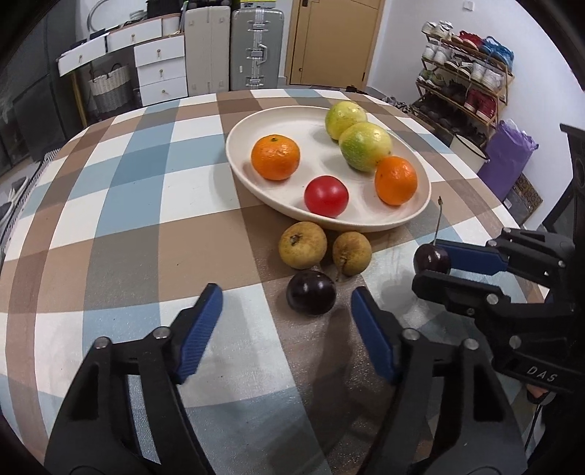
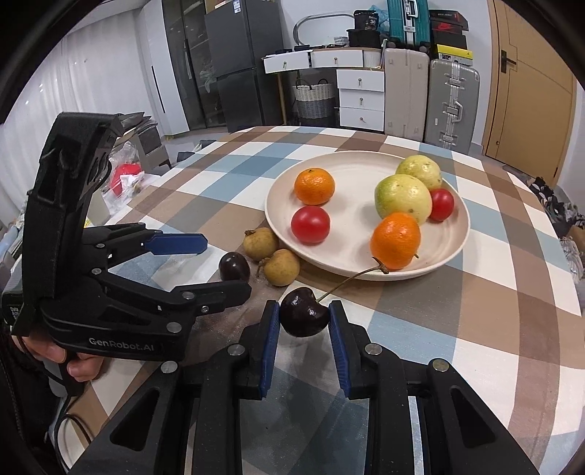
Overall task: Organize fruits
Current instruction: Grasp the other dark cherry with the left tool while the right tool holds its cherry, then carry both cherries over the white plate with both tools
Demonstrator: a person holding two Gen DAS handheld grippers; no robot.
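Right wrist view: the right gripper (image 2: 304, 321) has its fingers (image 2: 270, 341) pinching a dark cherry (image 2: 303, 317), seemingly just above the table (image 2: 475, 329), its stem (image 2: 351, 279) slanting up toward the plate (image 2: 457, 237) of fruit. The left gripper (image 1: 287, 329) hangs with fingers spread before a second dark cherry (image 1: 310, 292), beside two brown longans (image 1: 302, 244).

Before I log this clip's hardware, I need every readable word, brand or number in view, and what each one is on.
"GenRobot.AI": on the body of the left gripper, right wrist view.
"DAS": on the body of the right gripper, left wrist view; it may be cut off.
"36": on a dark box atop the drawers.
Shoebox and yellow labels behind the suitcases: too small to read.
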